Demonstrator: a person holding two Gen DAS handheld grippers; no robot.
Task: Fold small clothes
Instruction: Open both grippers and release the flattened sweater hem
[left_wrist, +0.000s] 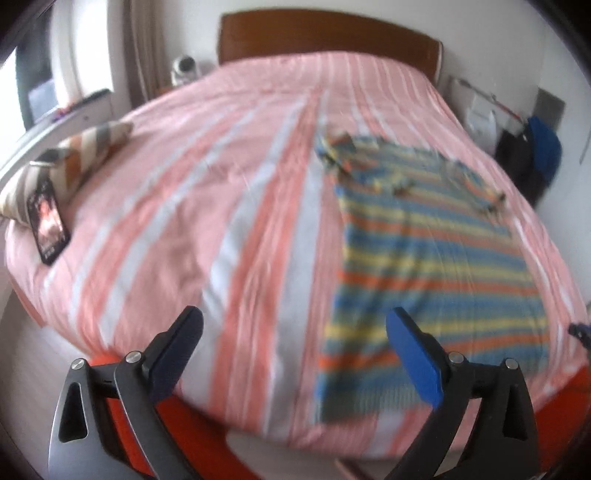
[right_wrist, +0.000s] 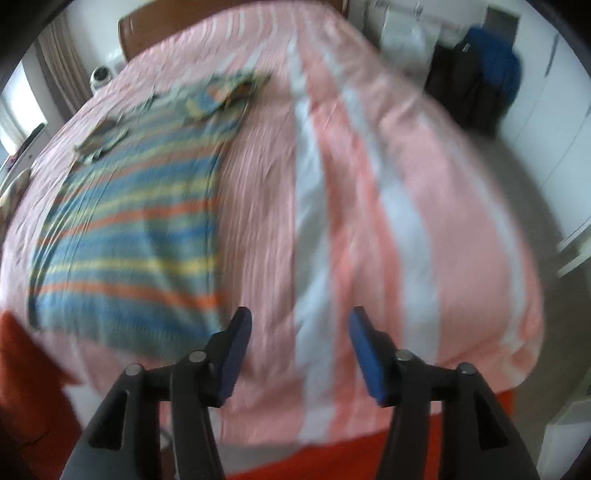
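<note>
A small shirt striped in blue, yellow and orange (left_wrist: 428, 266) lies spread flat on the pink and white striped bedcover (left_wrist: 207, 206), its sleeves and collar at the far end. My left gripper (left_wrist: 295, 321) hangs above the near edge of the bed, its jaws wide open and empty, the shirt's hem just right of it. In the right wrist view the same shirt (right_wrist: 133, 236) lies to the left. My right gripper (right_wrist: 299, 321) stands open over bare bedcover (right_wrist: 369, 221), nothing between its blue pads.
A striped cushion (left_wrist: 74, 158) and a dark phone (left_wrist: 48, 225) lie at the bed's left edge. A brown headboard (left_wrist: 325, 37) closes the far end. Dark and blue bags (right_wrist: 484, 74) stand on the floor at the right. An orange bed base (right_wrist: 29, 387) shows below the cover.
</note>
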